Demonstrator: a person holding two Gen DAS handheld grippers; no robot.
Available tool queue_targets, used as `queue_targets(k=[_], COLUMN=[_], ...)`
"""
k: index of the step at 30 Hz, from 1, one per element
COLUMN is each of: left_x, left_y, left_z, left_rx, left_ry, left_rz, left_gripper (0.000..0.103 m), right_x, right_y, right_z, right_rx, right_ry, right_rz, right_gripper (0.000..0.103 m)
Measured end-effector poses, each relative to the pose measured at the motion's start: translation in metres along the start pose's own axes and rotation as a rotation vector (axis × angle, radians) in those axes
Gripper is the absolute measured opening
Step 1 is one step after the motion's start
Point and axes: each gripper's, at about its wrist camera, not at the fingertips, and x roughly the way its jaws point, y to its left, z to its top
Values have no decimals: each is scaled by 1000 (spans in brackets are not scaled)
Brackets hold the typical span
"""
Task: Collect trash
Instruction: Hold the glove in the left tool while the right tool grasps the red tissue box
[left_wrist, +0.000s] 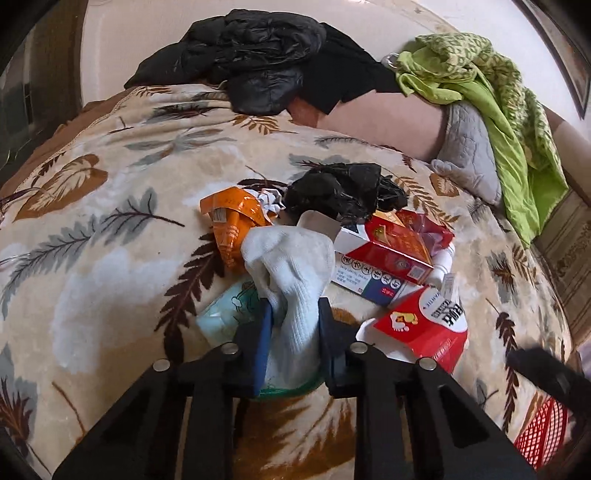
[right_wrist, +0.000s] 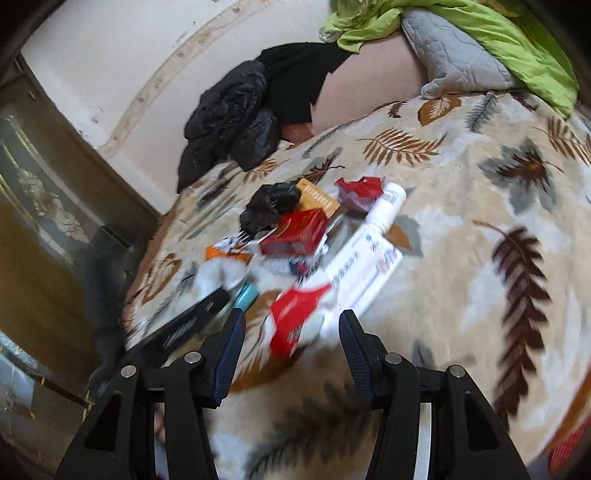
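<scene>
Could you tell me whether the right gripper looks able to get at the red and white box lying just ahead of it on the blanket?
Probably yes: the right gripper is open, and the red and white box lies uncovered just beyond its fingertips.

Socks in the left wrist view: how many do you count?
1: a white sock clamped in the left gripper, over the litter. Others may be hidden underneath.

I am working in a home bedroom, leaning over a bed under a leaf-patterned blanket (left_wrist: 110, 229), with a grey pillow (left_wrist: 469, 155), a green sheet (left_wrist: 491, 110) and black clothes (left_wrist: 258, 62) heaped against the wall.
</scene>
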Motion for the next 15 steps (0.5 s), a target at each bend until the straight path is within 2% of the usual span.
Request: queue_targets(k=[5, 7, 8, 10, 11, 15], left_x=[-8, -9, -10, -13, -14, -20], left_y=[7, 10, 11, 11, 11, 7], left_z=[1, 0, 0, 0, -1, -3], left_rx=[16, 17, 16, 15, 16, 17], left_ry=[-19, -21, -23, -31, -36, -55], left_rz=[-28, -36, -41, -49, -52, -57], left_gripper=[20, 20, 20, 20, 20, 20], right_x=[31, 39, 41, 38, 35, 30], right_y=[-1, 3, 6, 11, 13, 14], right_z=[5, 2, 0, -3, -4, -8], right_rx=[2, -11, -28, -53, -65, -70], right_ry=[49, 70, 78, 65, 56, 55], right_rz=[-24, -27, -28, -18, -8, 47], right_gripper=[42, 32, 18, 11, 3, 1])
